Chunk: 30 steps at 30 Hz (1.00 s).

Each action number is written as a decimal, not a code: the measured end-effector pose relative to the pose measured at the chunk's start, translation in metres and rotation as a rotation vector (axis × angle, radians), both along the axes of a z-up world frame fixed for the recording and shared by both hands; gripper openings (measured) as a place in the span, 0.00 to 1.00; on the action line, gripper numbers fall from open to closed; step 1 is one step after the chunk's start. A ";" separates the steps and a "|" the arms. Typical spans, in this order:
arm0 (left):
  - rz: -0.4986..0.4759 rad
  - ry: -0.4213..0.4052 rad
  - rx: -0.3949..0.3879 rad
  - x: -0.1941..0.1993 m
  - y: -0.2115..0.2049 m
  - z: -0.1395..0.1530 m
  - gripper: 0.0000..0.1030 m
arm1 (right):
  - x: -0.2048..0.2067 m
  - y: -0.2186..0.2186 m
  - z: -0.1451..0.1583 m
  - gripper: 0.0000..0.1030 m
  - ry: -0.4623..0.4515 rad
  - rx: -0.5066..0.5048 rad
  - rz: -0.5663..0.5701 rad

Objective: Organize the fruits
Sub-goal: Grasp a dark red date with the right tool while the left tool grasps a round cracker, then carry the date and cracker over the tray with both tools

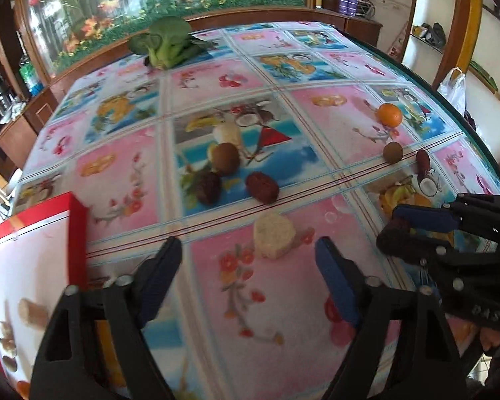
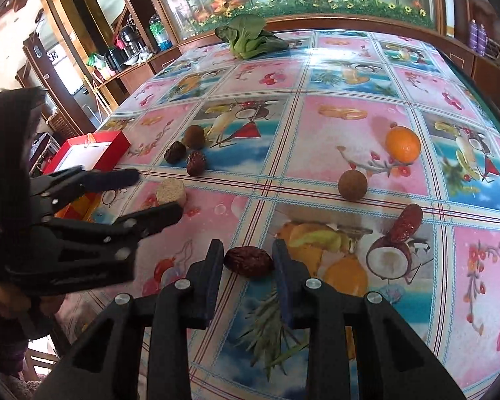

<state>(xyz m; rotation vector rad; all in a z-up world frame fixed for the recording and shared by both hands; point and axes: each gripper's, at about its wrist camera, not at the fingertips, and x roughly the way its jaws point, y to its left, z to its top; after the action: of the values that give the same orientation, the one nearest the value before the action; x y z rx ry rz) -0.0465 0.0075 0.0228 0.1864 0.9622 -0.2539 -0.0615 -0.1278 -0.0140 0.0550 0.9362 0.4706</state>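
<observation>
right hand-held gripper is being held spread astride the wrinkled dark-red dried date on the tabletop | light, soft, slightly tacky; to be pinched gently mid-body | left hand-held gripper spread, empty

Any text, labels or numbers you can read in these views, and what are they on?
"DAS", or close to it: raised letters, slightly blurred, on the body of the right tool.
Purple bottles: labels too small to read.
Green-labelled bottle: blurred, unreadable.
Red box and tablecloth: no legible text.
</observation>
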 end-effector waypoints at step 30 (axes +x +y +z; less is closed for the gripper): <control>0.042 -0.174 -0.125 -0.078 0.046 0.059 0.29 | -0.016 0.075 0.029 0.28 -0.074 -0.013 0.069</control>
<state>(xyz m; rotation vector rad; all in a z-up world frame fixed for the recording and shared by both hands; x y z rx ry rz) -0.1249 0.0535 0.0816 0.0720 0.7741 -0.2540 -0.0771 -0.0527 0.0155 -0.0066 0.8702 0.5274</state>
